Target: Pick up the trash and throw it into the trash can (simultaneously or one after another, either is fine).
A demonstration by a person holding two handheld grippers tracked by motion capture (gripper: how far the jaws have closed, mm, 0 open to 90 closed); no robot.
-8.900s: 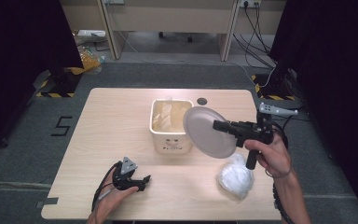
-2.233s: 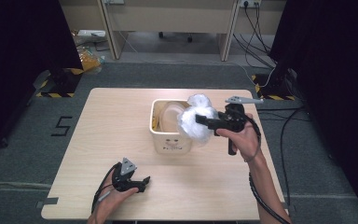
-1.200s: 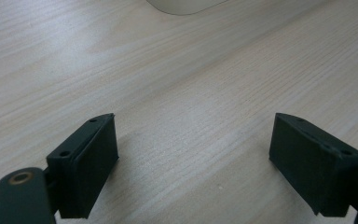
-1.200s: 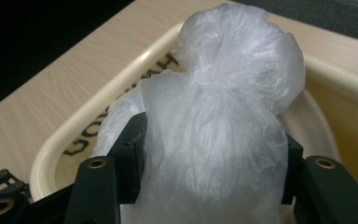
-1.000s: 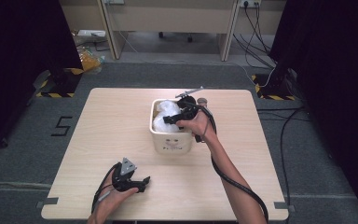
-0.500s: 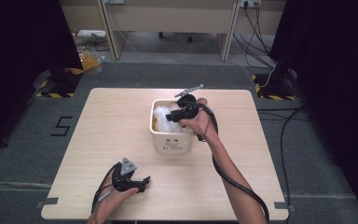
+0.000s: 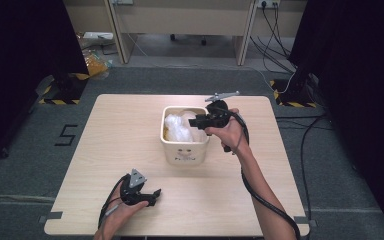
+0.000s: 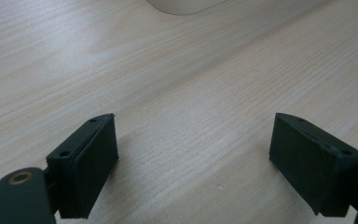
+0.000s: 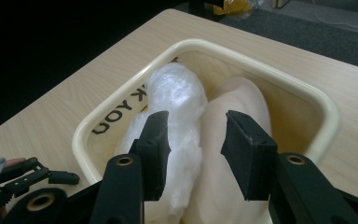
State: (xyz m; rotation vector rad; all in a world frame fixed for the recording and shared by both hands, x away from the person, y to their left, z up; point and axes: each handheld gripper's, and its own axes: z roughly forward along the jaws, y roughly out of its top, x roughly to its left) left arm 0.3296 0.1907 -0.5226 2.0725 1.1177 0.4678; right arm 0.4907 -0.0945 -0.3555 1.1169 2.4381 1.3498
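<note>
**Right gripper above the bin, bundle deposited**

The right gripper [image 7: 196, 121] hangs over the cream square plastic bin [image 7: 171, 148]; its jaws, just opening again, stand apart with nothing between them. The white crinkled plastic-wrapped bundle [image 9: 175, 105] lies inside the bin, leaning against a pale smooth rounded object [image 9: 235, 135]. Risk: a jaw catching loose film on withdrawal could drag the bundle out or tip the bin. The left gripper [image 7: 149, 196] rests open on the light wooden table [image 7: 105, 130]. Partial lettering "K YOU" [image 9: 121, 114] is readable inside the bin wall.
</note>
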